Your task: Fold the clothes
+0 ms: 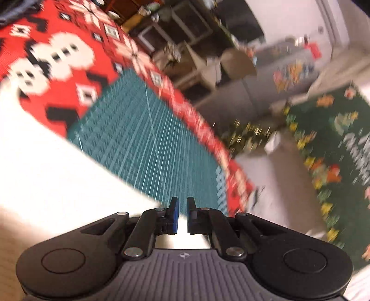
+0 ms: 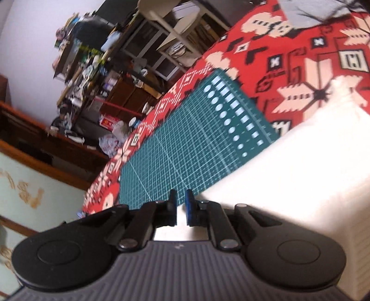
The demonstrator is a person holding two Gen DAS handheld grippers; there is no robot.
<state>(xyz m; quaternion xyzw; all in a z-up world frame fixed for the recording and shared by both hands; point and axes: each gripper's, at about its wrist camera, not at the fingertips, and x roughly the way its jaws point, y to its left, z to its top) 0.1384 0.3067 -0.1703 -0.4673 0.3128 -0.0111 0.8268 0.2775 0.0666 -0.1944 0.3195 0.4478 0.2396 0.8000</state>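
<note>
A white garment (image 1: 57,166) lies across a teal cutting mat (image 1: 148,129) on a red patterned blanket (image 1: 46,34). My left gripper (image 1: 182,205) sits at the garment's near edge with its jaws a thin slit apart. White cloth shows in that slit, so it looks shut on the garment. In the right wrist view the same white garment (image 2: 300,166) covers the right side of the mat (image 2: 185,143). My right gripper (image 2: 181,199) hovers at the cloth's edge with its jaws slightly parted. White fabric shows low between them, and they do not seem to press on it.
The left wrist view is blurred. A grey garment (image 2: 312,11) lies at the far end of the blanket (image 2: 289,60). Cluttered shelves (image 2: 92,69) and a wooden cabinet (image 2: 34,139) stand beyond the bed. A dark green flowered rug (image 1: 328,148) covers the floor beside it.
</note>
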